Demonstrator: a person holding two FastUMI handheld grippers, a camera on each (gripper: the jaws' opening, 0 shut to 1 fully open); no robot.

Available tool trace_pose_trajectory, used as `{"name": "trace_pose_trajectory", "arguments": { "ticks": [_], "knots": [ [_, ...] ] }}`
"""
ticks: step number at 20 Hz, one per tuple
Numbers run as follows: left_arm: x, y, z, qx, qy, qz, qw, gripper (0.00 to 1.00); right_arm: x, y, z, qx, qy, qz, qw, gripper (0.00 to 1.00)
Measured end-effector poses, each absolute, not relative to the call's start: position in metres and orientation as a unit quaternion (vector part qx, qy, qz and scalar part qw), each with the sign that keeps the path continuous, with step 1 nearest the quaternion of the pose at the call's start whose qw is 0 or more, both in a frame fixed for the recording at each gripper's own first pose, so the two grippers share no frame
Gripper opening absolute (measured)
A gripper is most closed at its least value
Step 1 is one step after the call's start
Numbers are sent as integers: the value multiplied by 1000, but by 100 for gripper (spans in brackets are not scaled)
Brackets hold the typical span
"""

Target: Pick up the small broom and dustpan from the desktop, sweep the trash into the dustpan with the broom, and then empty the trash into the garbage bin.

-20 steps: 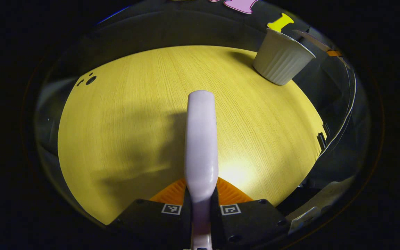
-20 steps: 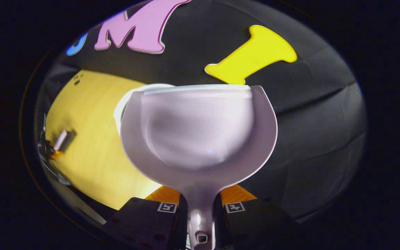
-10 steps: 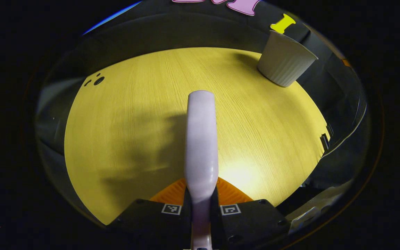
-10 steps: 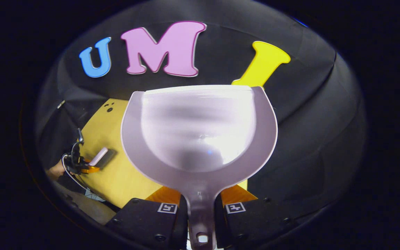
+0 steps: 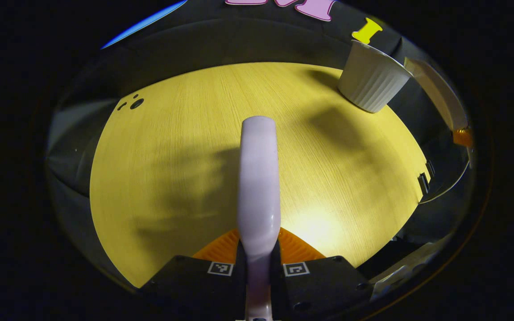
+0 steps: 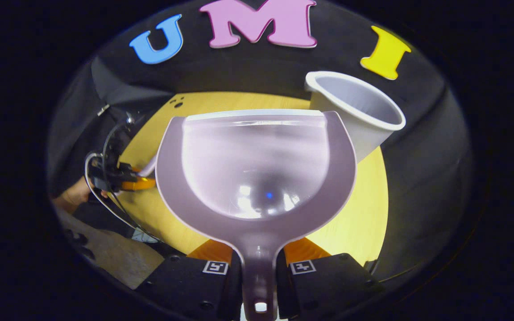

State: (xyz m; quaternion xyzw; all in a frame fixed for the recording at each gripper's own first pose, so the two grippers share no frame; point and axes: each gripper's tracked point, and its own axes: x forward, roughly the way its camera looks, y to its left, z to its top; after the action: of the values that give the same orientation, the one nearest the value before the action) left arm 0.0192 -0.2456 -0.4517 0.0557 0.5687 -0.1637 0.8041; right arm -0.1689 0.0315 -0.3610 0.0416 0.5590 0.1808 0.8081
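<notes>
Dustpan (image 6: 257, 178) now swung back from wall toward desktop (image 6: 364, 223), pan looking empty, pinched by right gripper (image 6: 259, 272); bin (image 6: 364, 116) upper right. Broom (image 5: 259, 178) centre frame, clamped in left gripper (image 5: 259, 267). Emptying probably done.

In the right gripper view, the dustpan (image 6: 257, 178), which faced the booth wall a second ago, has swung back over the yellow surface (image 6: 364, 223). The white garbage bin (image 6: 359, 116) now appears just beyond its far right edge. In the left gripper view, the dustpan's edge (image 5: 435, 93) has entered at far right, past the bin (image 5: 370, 82).
</notes>
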Motion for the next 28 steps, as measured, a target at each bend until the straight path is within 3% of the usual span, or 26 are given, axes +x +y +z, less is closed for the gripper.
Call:
{"name": "trace_pose_trajectory", "arguments": {
  "ticks": [3,6,8,11,16,20,21,23,24,28],
  "knots": [
    [20,-244,-452,64,568,-156,806,27,-178,53,-407,29,581,182,793,32],
    [18,-245,-453,61,573,-150,804,27,-187,63,-454,29,606,178,775,39],
    [18,-243,-450,70,578,-149,799,27,-191,62,-476,23,620,171,766,35],
    [17,-237,-451,92,578,-147,797,28,-197,66,-494,24,634,156,757,39],
    [20,-235,-448,107,581,-143,794,30,-200,70,-506,25,650,151,745,36],
    [17,-234,-435,126,572,-145,797,33,-196,76,-504,51,650,153,743,43],
    [17,-231,-433,134,570,-147,798,28,-198,76,-501,59,653,153,739,45],
    [18,-229,-428,149,562,-147,800,31,-194,73,-488,66,645,150,746,41],
    [17,-229,-426,154,557,-146,803,32,-194,70,-481,67,639,150,751,46],
    [11,-228,-399,165,532,-143,818,39,-192,59,-436,90,605,146,778,47]
  ]
}}
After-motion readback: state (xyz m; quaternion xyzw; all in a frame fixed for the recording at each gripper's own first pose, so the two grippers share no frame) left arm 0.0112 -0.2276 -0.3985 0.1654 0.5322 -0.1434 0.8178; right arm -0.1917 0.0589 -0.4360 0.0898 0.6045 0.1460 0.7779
